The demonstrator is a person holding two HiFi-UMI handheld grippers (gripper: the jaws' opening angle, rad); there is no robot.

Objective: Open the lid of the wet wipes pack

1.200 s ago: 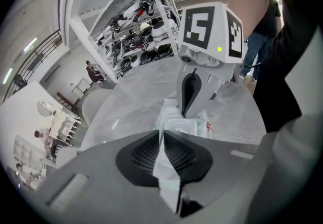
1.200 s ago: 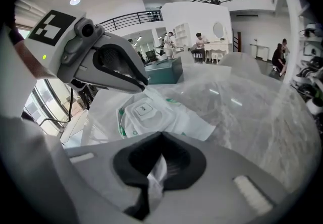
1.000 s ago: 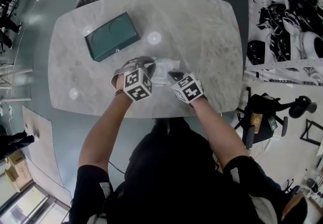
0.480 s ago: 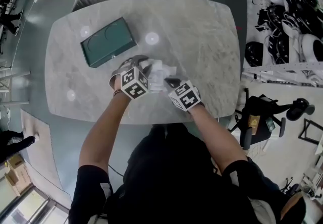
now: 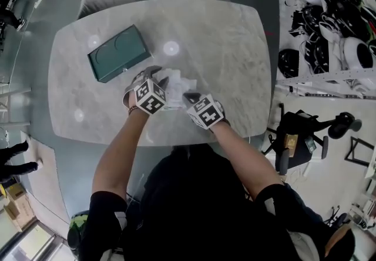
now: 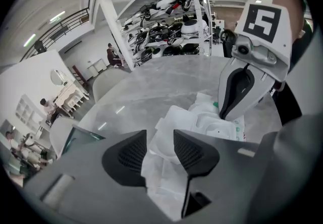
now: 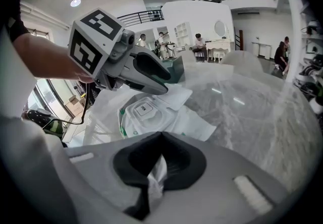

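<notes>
The soft white wet wipes pack [image 5: 176,80] on the grey marble table [image 5: 223,36] appears opened: right gripper [image 7: 159,161] jaws pinch its edge, left gripper [image 6: 160,146] jaws are opening around the raised white lid [image 6: 169,123], leaving only withdrawal.

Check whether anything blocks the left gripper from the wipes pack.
Nothing visible does. The left gripper is opening its jaws right over the pack, white wrap showing between them; the right gripper pinches its edge.

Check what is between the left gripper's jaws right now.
A white flap of the wet wipes pack lies in the gap, seen in the left gripper view. The left gripper has its jaws opening, not pressing on it.
</notes>
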